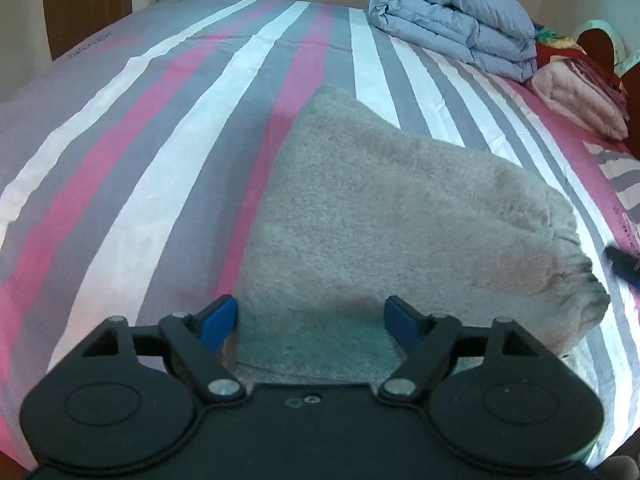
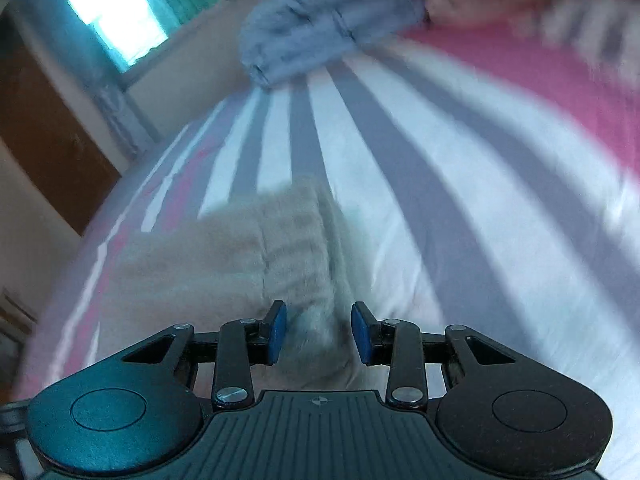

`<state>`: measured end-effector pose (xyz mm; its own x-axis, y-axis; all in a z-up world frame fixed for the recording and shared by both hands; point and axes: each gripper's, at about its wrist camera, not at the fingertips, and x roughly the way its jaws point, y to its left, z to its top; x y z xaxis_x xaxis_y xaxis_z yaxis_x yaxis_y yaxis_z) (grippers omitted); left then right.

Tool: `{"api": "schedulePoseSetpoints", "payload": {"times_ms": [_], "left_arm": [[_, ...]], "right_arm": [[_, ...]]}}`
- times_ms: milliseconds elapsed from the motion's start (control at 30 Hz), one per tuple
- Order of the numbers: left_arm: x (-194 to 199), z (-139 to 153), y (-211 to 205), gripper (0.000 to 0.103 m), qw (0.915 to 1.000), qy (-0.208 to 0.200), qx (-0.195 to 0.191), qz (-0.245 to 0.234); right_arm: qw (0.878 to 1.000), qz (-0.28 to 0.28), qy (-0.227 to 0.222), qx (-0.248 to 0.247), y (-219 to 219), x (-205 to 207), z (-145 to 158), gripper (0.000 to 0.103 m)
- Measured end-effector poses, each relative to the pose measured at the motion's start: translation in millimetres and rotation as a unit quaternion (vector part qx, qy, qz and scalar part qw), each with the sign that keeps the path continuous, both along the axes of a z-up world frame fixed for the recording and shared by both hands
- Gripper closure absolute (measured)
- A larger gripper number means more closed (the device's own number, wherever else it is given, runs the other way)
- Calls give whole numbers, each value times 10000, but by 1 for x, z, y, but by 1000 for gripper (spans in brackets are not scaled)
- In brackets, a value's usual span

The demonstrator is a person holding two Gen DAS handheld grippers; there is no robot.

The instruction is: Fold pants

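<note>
Pants lie folded on the striped bed, long axis running from the near left edge out to the gathered waistband at right. Left gripper: jaws spread wide over the near edge, nothing pinched. Right gripper: jaws half closed around a fabric fold; contact unclear from the blurred view. The left is nearer the bulk of the pants.

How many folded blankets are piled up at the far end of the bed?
2 that I can see: a big blue one at the far end of the striped bed, and a pink one just right of it. More may hide behind.
</note>
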<state>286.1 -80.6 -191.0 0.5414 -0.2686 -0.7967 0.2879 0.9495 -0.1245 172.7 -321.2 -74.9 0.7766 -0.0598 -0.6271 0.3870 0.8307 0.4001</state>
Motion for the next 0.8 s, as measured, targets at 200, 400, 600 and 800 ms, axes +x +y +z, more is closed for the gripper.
{"api": "schedulePoseSetpoints", "payload": {"times_ms": [200, 400, 600, 800], "left_arm": [[-9, -4, -4, 30, 9998, -114, 153, -50], [-16, -6, -4, 28, 9995, -136, 206, -188], [-16, -2, 1, 30, 9998, -101, 164, -90], [-21, 10, -2, 37, 9993, -286, 186, -163]], "right_arm": [[9955, 868, -368, -24, 34, 33, 25, 67], [9885, 1229, 557, -681, 58, 29, -40, 75], [9902, 1177, 579, -470, 56, 22, -19, 75], [9894, 1224, -45, -774, 55, 33, 32, 42]]}}
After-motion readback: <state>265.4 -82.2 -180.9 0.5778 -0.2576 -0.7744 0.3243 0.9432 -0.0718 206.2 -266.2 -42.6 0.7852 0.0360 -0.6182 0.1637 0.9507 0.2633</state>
